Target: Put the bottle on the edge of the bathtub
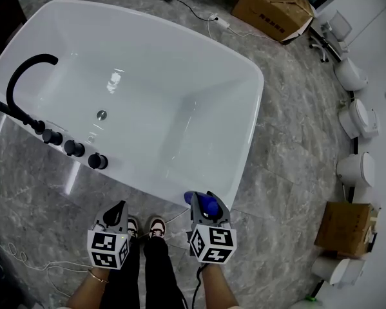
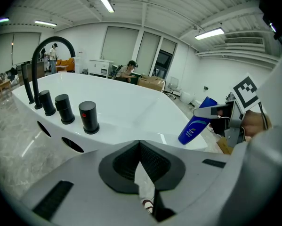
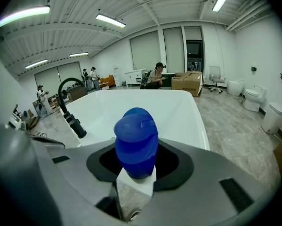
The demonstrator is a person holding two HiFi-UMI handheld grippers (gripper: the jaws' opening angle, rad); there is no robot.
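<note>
While the right tongs (image 3: pixel 136 166) clench the blue bottle (image 3: pixel 136 135), its long axis slants, far end down at the near corner of the tub (image 1: pixel 154 176) rim; the left tongs (image 2: pixel 140 149) are clenched, empty.

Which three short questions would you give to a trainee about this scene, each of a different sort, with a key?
1. True or false: the jaws of the left tool stand wide apart.
2. How many black knobs stand on the bathtub's edge beside the black faucet? A) two B) three C) five
3. Fill in: the right tool is shut on the blue ____.
Key: 1 false, they are together and hold nothing; 2 B; 3 bottle.
</note>
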